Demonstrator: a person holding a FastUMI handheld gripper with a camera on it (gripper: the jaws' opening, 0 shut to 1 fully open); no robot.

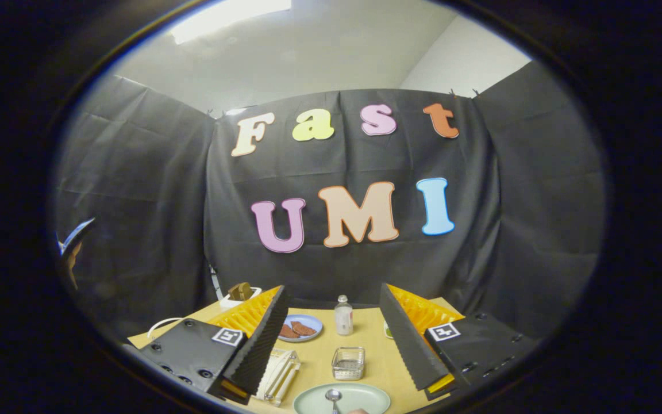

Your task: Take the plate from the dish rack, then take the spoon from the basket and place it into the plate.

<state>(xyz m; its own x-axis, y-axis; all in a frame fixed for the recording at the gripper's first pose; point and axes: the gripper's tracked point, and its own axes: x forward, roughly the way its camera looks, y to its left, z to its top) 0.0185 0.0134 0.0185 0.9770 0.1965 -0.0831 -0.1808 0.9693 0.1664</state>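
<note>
Spoon (333, 395) shiny metal; plate (365, 397) smooth, glossy; basket (348, 363) wire mesh metal; bench (371, 339) matt wood-look; bottle (343, 315) clear, glossy.

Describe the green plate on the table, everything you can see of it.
The plate is pale green, round and shallow, smooth like glazed ceramic or plastic. It lies flat on the wooden table, below and between the fingers of the open tongs, which do not touch it. A metal spoon rests in it, bowl toward the small wire basket just beyond the rim. The near edge is cut off; something small shows at that edge, too little to identify.
</note>
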